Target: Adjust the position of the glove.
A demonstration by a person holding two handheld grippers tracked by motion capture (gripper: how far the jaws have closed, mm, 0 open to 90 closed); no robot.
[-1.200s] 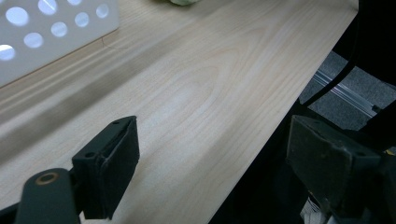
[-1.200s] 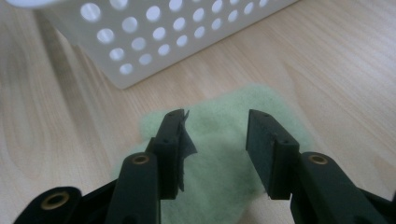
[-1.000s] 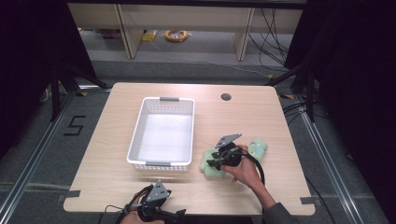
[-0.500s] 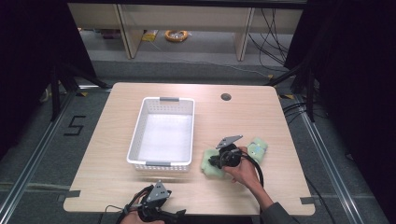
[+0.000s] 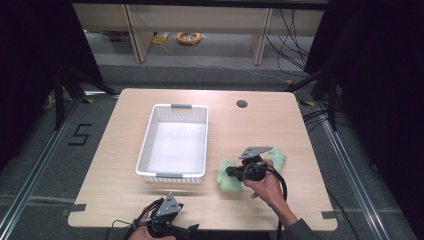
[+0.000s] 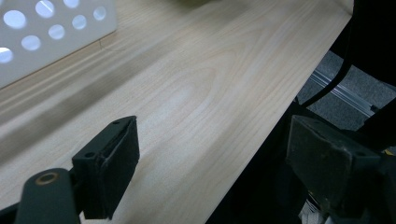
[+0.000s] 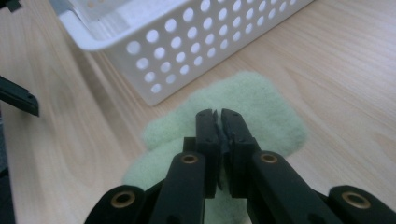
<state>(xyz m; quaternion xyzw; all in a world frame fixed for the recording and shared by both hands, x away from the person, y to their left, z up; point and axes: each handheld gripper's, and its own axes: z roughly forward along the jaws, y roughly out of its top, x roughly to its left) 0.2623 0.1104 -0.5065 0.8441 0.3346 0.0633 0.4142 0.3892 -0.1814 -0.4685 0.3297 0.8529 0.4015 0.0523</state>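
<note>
Left gripper [image 5: 167,225] is being kept parked at the bench [image 5: 125,200] edge, fingers apart. By the white basket [image 5: 172,177], the right gripper [image 7: 218,122] has been lowered, fingers now pinched together over the green cloth [image 7: 252,100], so pickup's probably starting.

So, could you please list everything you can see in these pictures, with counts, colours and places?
White perforated plastic basket: one, white, left of the table's middle, nothing visible inside.
Pale green fuzzy cloth pieces: two patches visible, pale green, right of the basket; whether they join under the gripper cannot be told.
Light wooden table: one, pale wood, with a dark round hole near its far edge.
Yellow coil: one, yellow, on the floor beyond the table.
Left gripper: one, black, jaws open, at the table's near edge.
Right gripper: one, black, jaws closed over the green cloth; a pinch of cloth between them cannot be confirmed.
</note>
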